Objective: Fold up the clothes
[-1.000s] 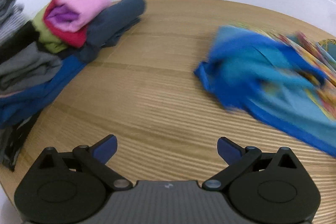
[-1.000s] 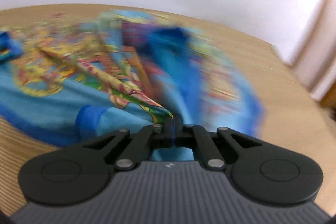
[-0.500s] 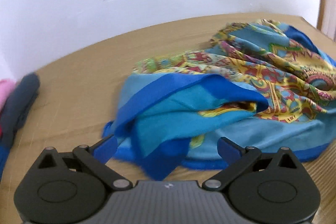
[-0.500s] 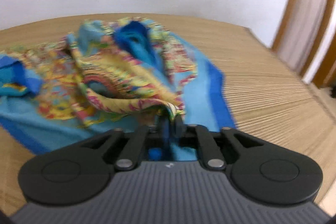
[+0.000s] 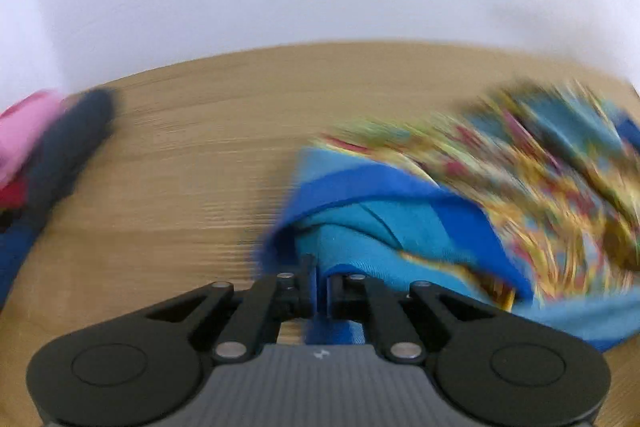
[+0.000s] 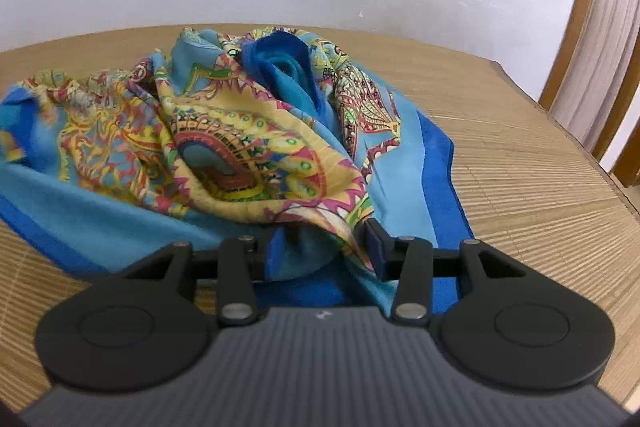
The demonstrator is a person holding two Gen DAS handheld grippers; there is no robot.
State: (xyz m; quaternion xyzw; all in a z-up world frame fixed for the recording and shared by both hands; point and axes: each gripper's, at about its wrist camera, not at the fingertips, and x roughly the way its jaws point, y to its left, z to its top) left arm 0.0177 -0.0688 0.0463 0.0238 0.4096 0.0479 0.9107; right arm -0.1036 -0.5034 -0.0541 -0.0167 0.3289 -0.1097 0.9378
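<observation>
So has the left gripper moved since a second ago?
Yes. The left gripper has gone right, away from the clothes pile, and shut on the scarf.

Right gripper (image 6: 322, 245) w/ jaws opening, a fold of the crumpled blue patterned scarf (image 6: 224, 131) loose between them; scarf heaped on wood-slat tabletop (image 6: 520, 163), white wall behind, curtain (image 6: 600, 39) at far right

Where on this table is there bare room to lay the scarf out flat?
Bare wood lies between the stacked clothes and the scarf; more runs right of the scarf toward the table edge. The scarf heap itself crowds the middle.
</observation>
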